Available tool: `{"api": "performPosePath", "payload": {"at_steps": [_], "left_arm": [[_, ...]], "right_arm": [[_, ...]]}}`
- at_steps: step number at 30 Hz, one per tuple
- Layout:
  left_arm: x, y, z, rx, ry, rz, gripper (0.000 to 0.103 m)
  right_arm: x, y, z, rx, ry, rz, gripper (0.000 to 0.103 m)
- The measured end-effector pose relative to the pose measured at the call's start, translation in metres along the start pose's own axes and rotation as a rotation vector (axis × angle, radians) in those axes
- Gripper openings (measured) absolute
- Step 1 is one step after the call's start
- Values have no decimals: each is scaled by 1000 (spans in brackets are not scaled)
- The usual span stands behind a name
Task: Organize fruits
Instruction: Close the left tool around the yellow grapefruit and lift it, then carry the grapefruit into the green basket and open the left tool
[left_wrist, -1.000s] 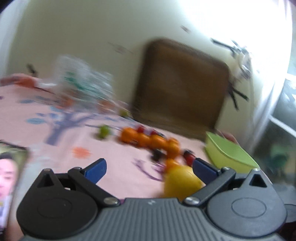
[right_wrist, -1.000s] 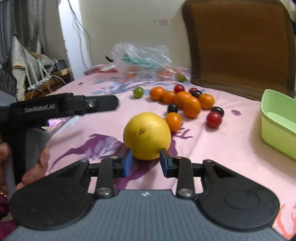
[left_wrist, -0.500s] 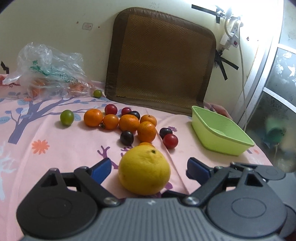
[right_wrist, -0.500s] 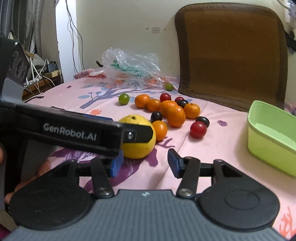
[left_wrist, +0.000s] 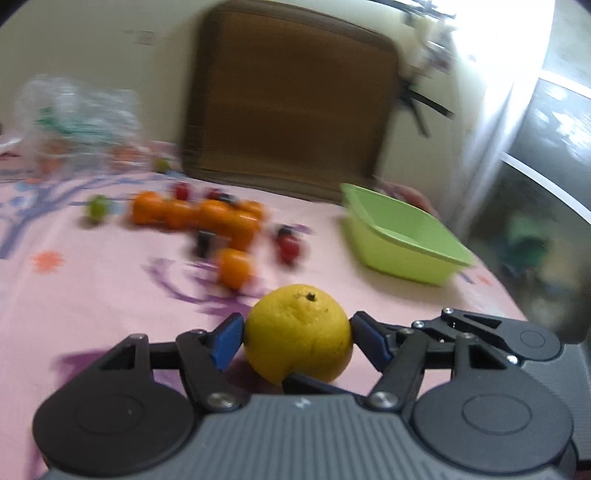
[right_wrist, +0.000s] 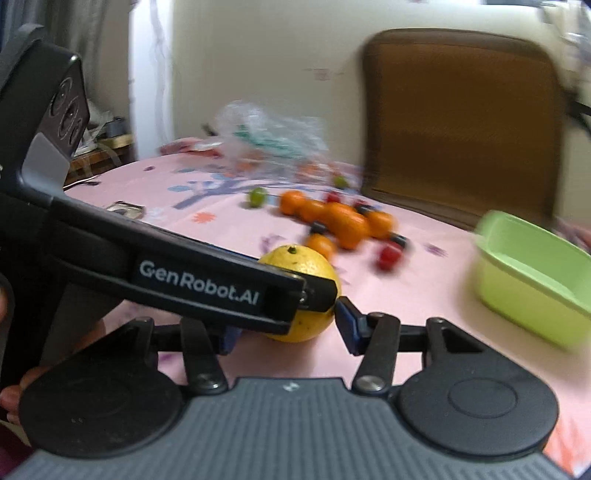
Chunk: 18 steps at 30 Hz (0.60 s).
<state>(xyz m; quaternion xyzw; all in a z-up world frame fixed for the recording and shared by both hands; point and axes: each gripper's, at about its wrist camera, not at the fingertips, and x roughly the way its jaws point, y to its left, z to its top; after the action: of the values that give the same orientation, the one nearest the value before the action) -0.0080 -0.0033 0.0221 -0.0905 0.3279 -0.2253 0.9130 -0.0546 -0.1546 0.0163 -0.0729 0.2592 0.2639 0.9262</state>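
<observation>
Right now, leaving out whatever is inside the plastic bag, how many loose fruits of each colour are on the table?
yellow fruit: 1
orange fruits: 6
green fruits: 2
red or dark fruits: 6 (blurred, so less sure)
Total: 15
</observation>
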Motion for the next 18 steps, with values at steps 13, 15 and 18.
{"api": "performPosePath", "payload": {"at_steps": [13, 15, 18], "left_arm": [[45, -117, -22, 256, 84, -165, 73], [44, -119, -23, 263, 89, -164, 76], [37, -118, -25, 270, 77, -149, 87]], "right_arm": [[-79, -56, -53, 212, -26, -211, 57], [-80, -56, -55, 203, -34, -204, 60], [-80, -52, -56, 169, -64, -196, 66]]}}
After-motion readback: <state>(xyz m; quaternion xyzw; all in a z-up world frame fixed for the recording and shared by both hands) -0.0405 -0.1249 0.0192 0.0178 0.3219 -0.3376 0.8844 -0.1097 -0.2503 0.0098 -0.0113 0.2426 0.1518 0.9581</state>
